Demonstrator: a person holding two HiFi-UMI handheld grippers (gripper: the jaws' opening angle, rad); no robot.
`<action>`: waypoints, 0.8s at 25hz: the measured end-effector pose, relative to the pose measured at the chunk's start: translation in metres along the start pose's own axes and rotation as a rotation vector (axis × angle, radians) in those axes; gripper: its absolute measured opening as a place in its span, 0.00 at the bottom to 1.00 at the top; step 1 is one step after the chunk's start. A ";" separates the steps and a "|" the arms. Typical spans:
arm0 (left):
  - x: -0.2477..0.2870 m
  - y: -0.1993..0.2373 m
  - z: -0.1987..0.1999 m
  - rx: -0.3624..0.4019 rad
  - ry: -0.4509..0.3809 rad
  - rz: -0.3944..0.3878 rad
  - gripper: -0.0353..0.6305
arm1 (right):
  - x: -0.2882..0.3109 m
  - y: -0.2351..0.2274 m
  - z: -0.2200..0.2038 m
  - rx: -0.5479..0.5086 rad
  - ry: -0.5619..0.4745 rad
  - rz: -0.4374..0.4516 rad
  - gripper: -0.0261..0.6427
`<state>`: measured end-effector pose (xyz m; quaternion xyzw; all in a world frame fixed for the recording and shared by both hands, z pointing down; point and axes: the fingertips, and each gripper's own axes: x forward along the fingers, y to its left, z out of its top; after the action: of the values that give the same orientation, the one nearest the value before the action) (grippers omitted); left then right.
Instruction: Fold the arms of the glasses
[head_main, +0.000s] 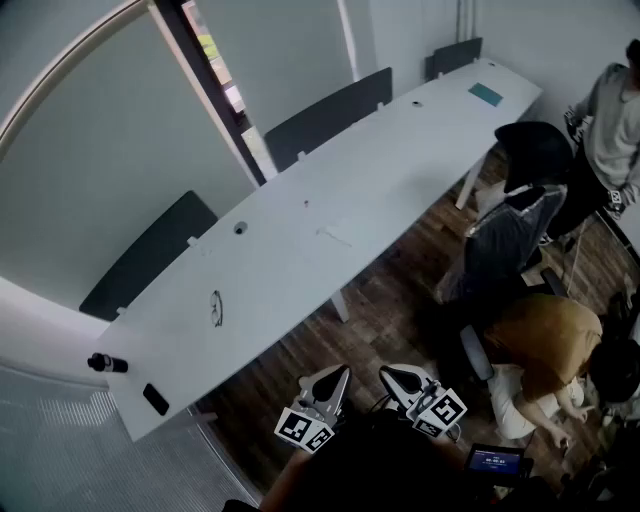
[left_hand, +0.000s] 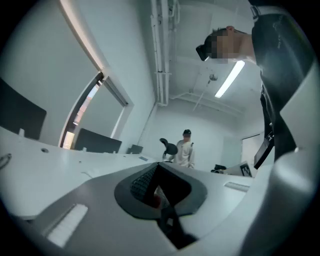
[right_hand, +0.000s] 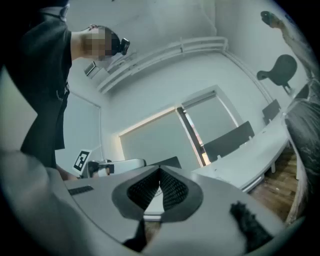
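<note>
Head view: a long, smooth white bench with rounded ends runs diagonally above a dark wood-plank floor. The glasses, a thin dark frame, lie flat on the bench toward its near left end; they are too small to tell how the arms stand. A black cylinder and a flat black slab lie at that end. The left gripper and right gripper, tapered white shells each bearing a marker cube, are held side by side off the bench's near edge. The glasses lie well apart from both, up and to the left.

Left gripper view: the ribbed dark pads are clenched together with nothing between them. Only this view shows a ceiling strip light.

Right gripper view: its ribbed pads are likewise clenched and empty. The left gripper's marker cube shows at left. Only the head view clearly shows the glasses.
</note>
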<state>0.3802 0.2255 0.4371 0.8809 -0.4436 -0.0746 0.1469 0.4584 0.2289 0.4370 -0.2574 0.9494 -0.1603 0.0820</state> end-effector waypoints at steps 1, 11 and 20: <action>-0.006 0.018 0.003 0.011 0.004 0.022 0.06 | 0.017 0.001 -0.006 -0.014 0.011 -0.019 0.05; -0.103 0.156 0.026 0.054 -0.044 0.393 0.06 | 0.158 0.034 -0.051 -0.040 0.089 0.127 0.05; -0.149 0.208 0.060 0.071 -0.114 0.495 0.06 | 0.244 0.075 -0.056 -0.093 0.146 0.320 0.05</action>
<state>0.1172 0.2167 0.4486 0.7443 -0.6558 -0.0704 0.1045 0.2020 0.1797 0.4455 -0.0944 0.9880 -0.1195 0.0255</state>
